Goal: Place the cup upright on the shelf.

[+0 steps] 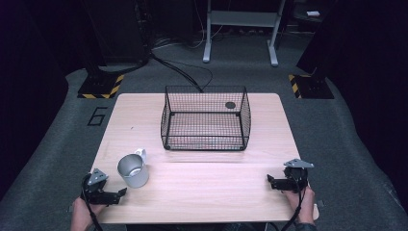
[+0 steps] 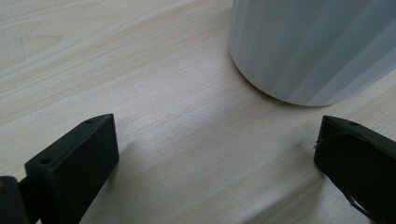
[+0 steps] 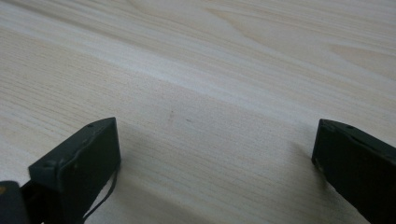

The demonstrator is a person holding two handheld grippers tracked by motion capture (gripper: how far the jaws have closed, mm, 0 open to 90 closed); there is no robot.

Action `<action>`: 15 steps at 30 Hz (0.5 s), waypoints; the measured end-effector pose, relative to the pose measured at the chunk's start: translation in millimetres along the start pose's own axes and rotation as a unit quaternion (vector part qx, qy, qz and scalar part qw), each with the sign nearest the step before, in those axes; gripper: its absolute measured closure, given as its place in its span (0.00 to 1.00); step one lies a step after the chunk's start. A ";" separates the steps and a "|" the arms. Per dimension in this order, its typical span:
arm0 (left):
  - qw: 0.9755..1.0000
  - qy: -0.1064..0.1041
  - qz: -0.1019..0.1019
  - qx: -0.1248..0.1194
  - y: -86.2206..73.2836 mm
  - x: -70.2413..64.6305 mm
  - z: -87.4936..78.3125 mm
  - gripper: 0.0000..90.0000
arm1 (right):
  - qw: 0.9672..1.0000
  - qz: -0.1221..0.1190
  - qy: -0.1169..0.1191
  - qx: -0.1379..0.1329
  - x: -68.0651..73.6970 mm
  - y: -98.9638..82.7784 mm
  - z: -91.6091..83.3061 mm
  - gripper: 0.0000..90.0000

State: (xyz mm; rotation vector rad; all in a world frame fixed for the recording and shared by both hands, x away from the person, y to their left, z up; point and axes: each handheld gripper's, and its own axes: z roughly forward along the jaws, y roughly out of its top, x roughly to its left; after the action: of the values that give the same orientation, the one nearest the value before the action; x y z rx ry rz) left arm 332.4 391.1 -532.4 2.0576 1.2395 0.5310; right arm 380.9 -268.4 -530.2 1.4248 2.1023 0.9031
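A white mug (image 1: 132,170) with a handle stands upright on the front left of the wooden table (image 1: 202,192). My left gripper (image 1: 120,193) rests on the table just in front of and left of the mug, open and holding nothing. In the left gripper view the mug (image 2: 308,46) stands close ahead and to the right of the left gripper (image 2: 217,154). A black wire basket (image 1: 205,118) sits at the table's middle back. My right gripper (image 1: 270,180) lies open near the front right edge, with bare wood between its jaws (image 3: 215,154).
A small dark round disc (image 1: 230,105) shows at the basket's back right. Beyond the table are grey carpet, a metal stand (image 1: 240,29), cables and two hazard-striped bases (image 1: 101,86). Bare wood lies between the two grippers.
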 end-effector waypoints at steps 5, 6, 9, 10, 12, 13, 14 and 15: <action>1.000 0.006 -0.007 -0.001 0.4 -1.7 0.5 0.00 | 1.000 0.000 -0.001 0.000 0.2 0.0 0.0 0.01; 1.000 0.008 -0.008 -0.001 0.2 -2.0 0.3 0.00 | 1.000 0.000 -0.002 -0.001 0.3 0.0 -0.1 0.01; 1.000 0.007 -0.009 0.003 0.4 -2.2 -0.3 0.00 | 1.000 0.000 -0.002 -0.001 0.3 0.0 -0.1 0.01; 1.000 0.008 -0.008 0.003 0.5 -2.0 -0.3 0.00 | 1.000 0.001 -0.001 0.000 0.2 -0.1 -0.1 0.01; 1.000 0.008 -0.008 0.002 0.5 -2.0 -0.1 0.00 | 1.000 0.001 -0.001 0.000 0.2 0.0 0.0 0.01; 1.000 0.008 -0.007 0.003 0.5 -2.2 -0.4 0.00 | 1.000 0.001 -0.001 0.000 0.3 0.0 0.0 0.01; 1.000 0.012 -0.006 -0.004 -0.1 -3.1 0.4 0.00 | 1.000 0.001 -0.001 0.000 0.3 0.0 0.0 0.01; 1.000 0.010 -0.005 -0.003 -0.2 -3.5 0.2 0.00 | 1.000 -0.001 -0.001 0.000 0.0 0.1 0.1 0.01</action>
State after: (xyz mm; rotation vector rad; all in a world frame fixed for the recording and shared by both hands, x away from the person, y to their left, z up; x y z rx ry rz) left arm 330.9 388.0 -532.7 2.0441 1.2574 0.5503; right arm 381.0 -268.3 -530.2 1.4221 2.1017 0.9017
